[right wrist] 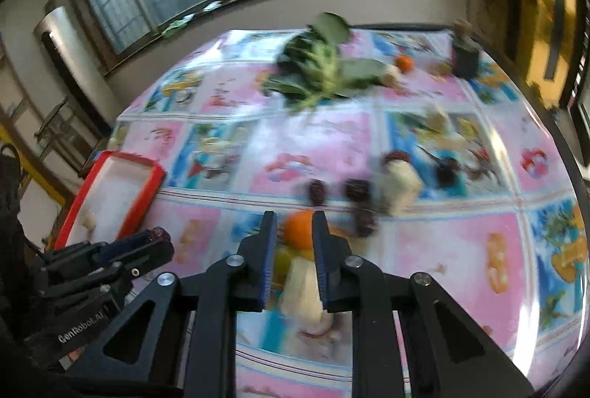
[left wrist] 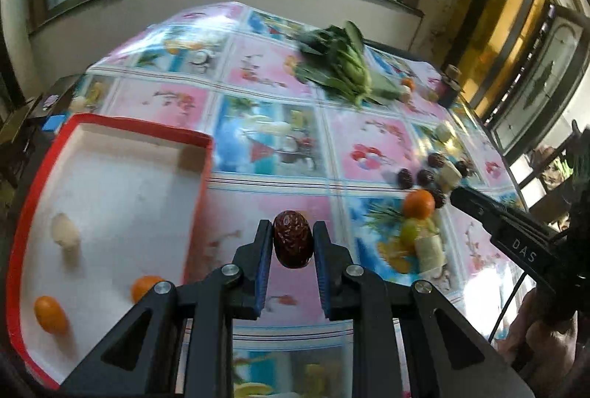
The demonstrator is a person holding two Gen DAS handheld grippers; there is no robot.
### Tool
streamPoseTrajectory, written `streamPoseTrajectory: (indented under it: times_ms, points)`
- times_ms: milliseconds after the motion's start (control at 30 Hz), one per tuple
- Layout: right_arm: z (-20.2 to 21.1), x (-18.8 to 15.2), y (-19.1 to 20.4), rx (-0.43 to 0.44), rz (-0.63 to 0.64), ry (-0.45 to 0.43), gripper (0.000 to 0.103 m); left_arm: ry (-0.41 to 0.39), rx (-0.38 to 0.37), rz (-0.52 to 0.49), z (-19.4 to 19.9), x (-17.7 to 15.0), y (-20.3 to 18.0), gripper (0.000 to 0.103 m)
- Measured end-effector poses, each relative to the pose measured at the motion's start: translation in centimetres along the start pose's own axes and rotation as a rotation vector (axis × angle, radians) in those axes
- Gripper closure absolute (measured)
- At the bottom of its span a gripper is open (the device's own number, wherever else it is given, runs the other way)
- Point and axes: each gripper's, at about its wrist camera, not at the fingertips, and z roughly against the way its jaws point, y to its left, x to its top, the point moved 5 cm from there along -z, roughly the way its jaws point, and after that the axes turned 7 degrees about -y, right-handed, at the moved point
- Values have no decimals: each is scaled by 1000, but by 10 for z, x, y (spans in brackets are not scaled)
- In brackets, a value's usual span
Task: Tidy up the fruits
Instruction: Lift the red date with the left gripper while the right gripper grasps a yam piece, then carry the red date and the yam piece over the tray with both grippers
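Clamped between the left gripper point(left wrist: 293, 239) jaws at lower centre, a red date point(left wrist: 293, 238) stands with its long axis running up-frame; the right gripper point(right wrist: 294, 243) jaws are closed and empty.

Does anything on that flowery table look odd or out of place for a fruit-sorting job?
Yes: a bunch of leafy greens lies at the far side of the table, a vegetable among fruit. Dates and an orange lie scattered loose, outside the red-rimmed tray. Nothing looks spilled or damaged.
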Motion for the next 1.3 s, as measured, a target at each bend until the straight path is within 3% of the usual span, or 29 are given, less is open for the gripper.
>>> streamPoseTrajectory:
  times_ms: [133, 233, 300, 367, 500, 700, 967, 1300]
  points:
    - [2, -4, -4, -44, -7, -7, 88, 0, -14, 7, -1, -3, 2, 82]
    - [-4, -19, -20, -74, -63, 39, 87, 8, -21, -9, -5, -8, -3, 82]
    - [-2, -30, -23, -51, -104, 54, 86, 16, -33, -8, -6, -10, -4, 82]
    - [0, -40, -21, -80, -83, 57, 78, 22, -34, -9, -8, -11, -6, 82]
    - [-14, -51, -22, -79, -77, 81, 74, 27, -39, -8, -11, -13, -7, 82]
    - [-20, -50, -14, -79, -22, 114, 72, 31, -37, -6, -11, -13, -5, 82]
    - [-22, -56, -15, -81, -45, 113, 74, 2, -16, 11, 3, -2, 8, 82]
    - [-19, -15, 83, 88, 86, 42, 74, -38, 109, 73, 30, 12, 71, 82]
